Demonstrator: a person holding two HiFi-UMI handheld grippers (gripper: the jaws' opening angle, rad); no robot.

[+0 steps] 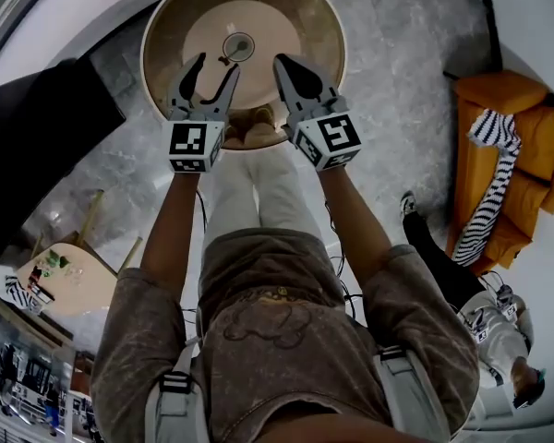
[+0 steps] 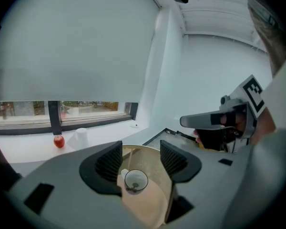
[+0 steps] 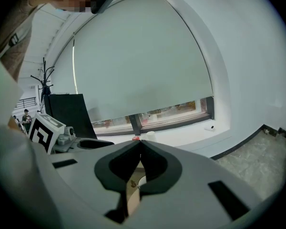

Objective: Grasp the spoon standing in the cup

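A white cup [image 1: 238,46] stands near the middle of a round wooden table [image 1: 166,35]. A small dark spoon [image 1: 227,59] rests in the cup and leans over its near rim. My left gripper [image 1: 217,63] hovers just short of the cup with its jaws wide open and nothing between them. In the left gripper view the cup [image 2: 136,180] and spoon [image 2: 132,187] show below the gap of the left gripper [image 2: 140,149]. My right gripper [image 1: 283,61] is shut and empty, to the right of the cup. In its own view the right gripper [image 3: 140,144] hides most of the table.
A red apple [image 2: 59,140] and a white cup [image 2: 79,136] sit on the window ledge beyond the table. An orange armchair [image 1: 512,169] with a striped cloth stands at the right. A seated person [image 1: 485,317] is below it. A small table [image 1: 69,280] is at lower left.
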